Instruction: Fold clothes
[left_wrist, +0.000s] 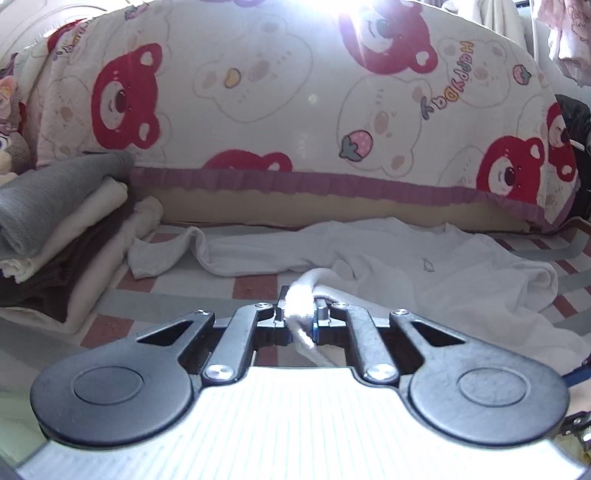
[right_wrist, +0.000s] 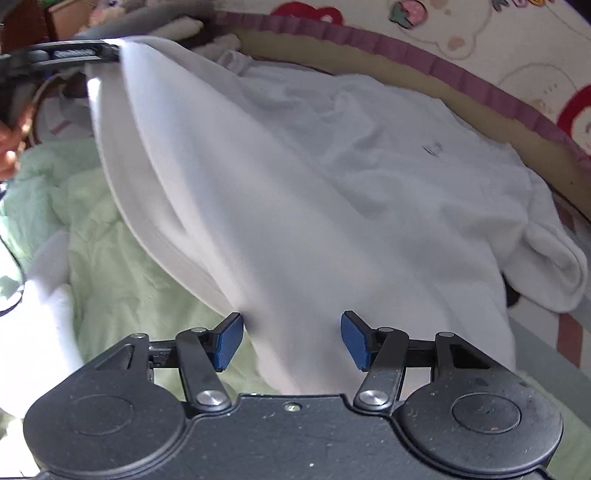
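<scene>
Over the bed (left_wrist: 255, 286): left gripper (left_wrist: 300, 308) clamped on shirt (left_wrist: 424, 258) hem.
Right gripper (right_wrist: 291, 339) level, fingers apart around shirt.

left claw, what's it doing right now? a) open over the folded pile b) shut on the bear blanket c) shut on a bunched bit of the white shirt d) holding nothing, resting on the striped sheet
c: in the left wrist view the left claw is shut on a bunched wad of the white shirt.

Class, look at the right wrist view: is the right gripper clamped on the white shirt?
No, the right gripper is open, its blue pads apart around the white shirt.
</scene>
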